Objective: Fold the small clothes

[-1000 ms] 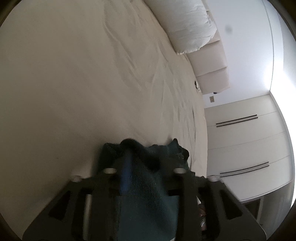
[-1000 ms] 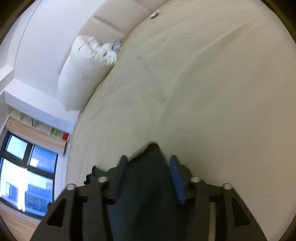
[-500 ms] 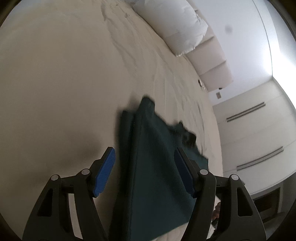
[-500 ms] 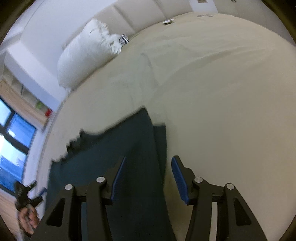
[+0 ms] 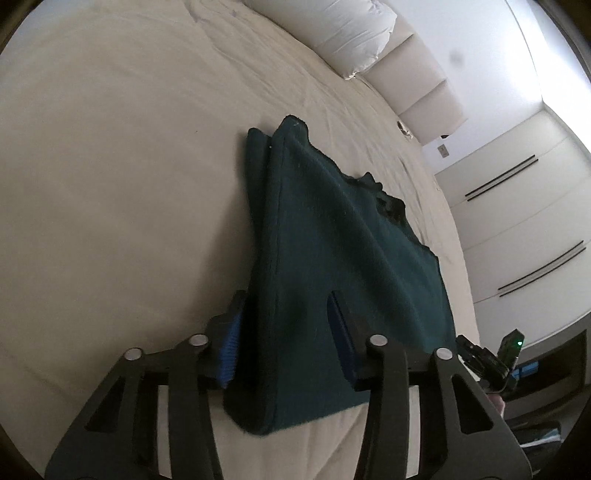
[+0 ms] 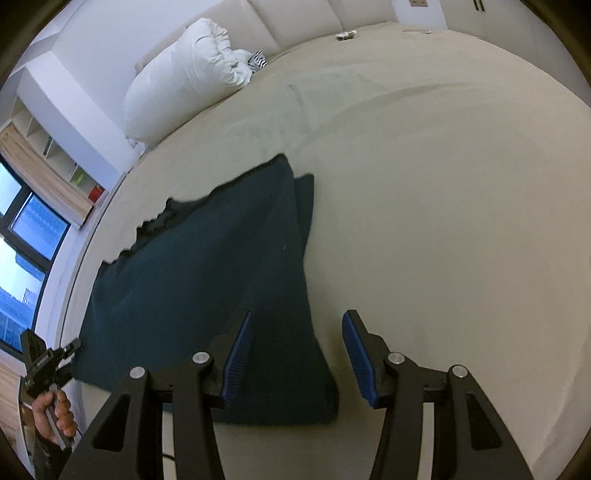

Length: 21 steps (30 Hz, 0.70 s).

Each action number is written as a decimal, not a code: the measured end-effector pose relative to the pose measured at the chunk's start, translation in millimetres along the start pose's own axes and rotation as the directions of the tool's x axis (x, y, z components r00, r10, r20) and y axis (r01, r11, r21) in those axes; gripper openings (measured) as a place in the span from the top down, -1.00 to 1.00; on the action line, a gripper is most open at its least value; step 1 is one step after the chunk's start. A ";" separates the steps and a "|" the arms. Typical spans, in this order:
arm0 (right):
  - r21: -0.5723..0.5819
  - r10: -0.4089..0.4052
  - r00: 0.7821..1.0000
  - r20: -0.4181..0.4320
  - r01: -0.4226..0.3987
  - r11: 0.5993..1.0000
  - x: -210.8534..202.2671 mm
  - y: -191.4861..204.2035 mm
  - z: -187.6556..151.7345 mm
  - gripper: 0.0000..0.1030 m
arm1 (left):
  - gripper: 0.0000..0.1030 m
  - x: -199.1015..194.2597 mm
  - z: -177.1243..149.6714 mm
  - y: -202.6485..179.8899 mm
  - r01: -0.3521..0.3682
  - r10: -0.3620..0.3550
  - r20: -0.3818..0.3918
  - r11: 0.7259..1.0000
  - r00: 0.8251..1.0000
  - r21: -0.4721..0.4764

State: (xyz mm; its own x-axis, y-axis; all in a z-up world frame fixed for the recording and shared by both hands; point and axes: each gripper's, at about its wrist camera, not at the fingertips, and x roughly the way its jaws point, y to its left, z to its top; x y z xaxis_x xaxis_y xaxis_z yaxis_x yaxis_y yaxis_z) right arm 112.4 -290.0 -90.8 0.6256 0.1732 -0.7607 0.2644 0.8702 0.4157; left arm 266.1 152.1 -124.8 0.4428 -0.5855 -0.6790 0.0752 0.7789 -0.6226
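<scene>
A dark teal garment (image 5: 332,251) lies flat on the cream bed sheet (image 5: 110,166), folded over so an under layer shows along one side. It also shows in the right wrist view (image 6: 207,280). My left gripper (image 5: 282,343) is open, its blue pads either side of the garment's near left edge, low over the cloth. My right gripper (image 6: 297,354) is open, just above the garment's near right corner. Neither holds anything. The right gripper also shows in the left wrist view (image 5: 495,360), and the left gripper in the right wrist view (image 6: 44,365).
A white duvet roll (image 6: 188,77) and a padded headboard (image 5: 417,77) stand at the bed's far end. A small object (image 6: 345,36) lies on the sheet near the headboard. Wardrobe doors (image 5: 524,221) are beyond one side, a window (image 6: 22,236) beyond the other.
A second ago both grippers were shut on the bunched garment. They have opened and drawn back, and the garment now lies spread flat on the sheet.
</scene>
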 end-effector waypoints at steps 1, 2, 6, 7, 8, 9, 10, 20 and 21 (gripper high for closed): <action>-0.009 -0.003 1.000 -0.005 0.003 1.000 0.4 1.3 -2.0 0.09 | 0.37 -1.6 -1.6 -1.6 -0.011 0.011 -0.001 1.000 1.000 0.015; -0.023 -0.010 1.000 -0.018 0.010 1.000 2.8 3.5 -4.3 0.18 | 0.37 -5.1 -4.8 -2.5 -0.024 0.024 0.001 0.999 1.000 0.030; -0.044 -0.044 0.999 -0.023 0.043 0.998 7.0 8.9 -8.0 0.63 | 0.69 -3.1 -3.7 -2.4 -0.051 0.051 0.004 0.997 0.999 0.049; -0.042 -0.046 0.999 -0.021 0.045 0.998 6.5 8.7 -8.1 0.69 | 0.71 -3.3 -4.1 -1.3 -0.050 0.050 0.005 0.998 0.999 0.043; -0.039 -0.042 0.999 -0.020 0.041 0.998 5.6 8.3 -7.8 0.70 | 0.74 -3.9 -3.9 -0.8 -0.051 0.051 0.007 0.998 0.999 0.044; -0.037 -0.040 0.999 -0.016 0.039 0.999 4.4 7.7 -7.7 0.73 | 0.77 -5.2 -5.4 -1.3 -0.056 0.055 0.010 0.997 0.998 0.050; -0.036 -0.037 0.999 -0.013 0.037 0.999 3.5 7.4 -7.4 0.74 | 0.78 -7.7 -5.6 -1.8 -0.061 0.061 0.014 0.996 0.998 0.057; 0.021 0.007 1.000 0.015 -0.008 1.000 -5.5 2.4 -10.6 0.78 | 0.82 -22.3 -23.5 -15.9 -0.091 0.082 0.092 0.991 0.992 0.094; 0.022 0.008 1.000 0.017 -0.009 1.000 -6.1 2.5 -11.6 0.78 | 0.82 -23.8 -26.6 -16.4 -0.095 0.086 0.099 0.991 0.991 0.094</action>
State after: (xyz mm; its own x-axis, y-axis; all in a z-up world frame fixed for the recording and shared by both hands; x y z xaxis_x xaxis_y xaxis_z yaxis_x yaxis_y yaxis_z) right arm 100.8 -283.6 -90.9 0.6403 0.1726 -0.7485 0.2748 0.8585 0.4330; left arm 230.6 147.2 -108.8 0.5336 -0.4916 -0.6882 0.1165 0.8487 -0.5159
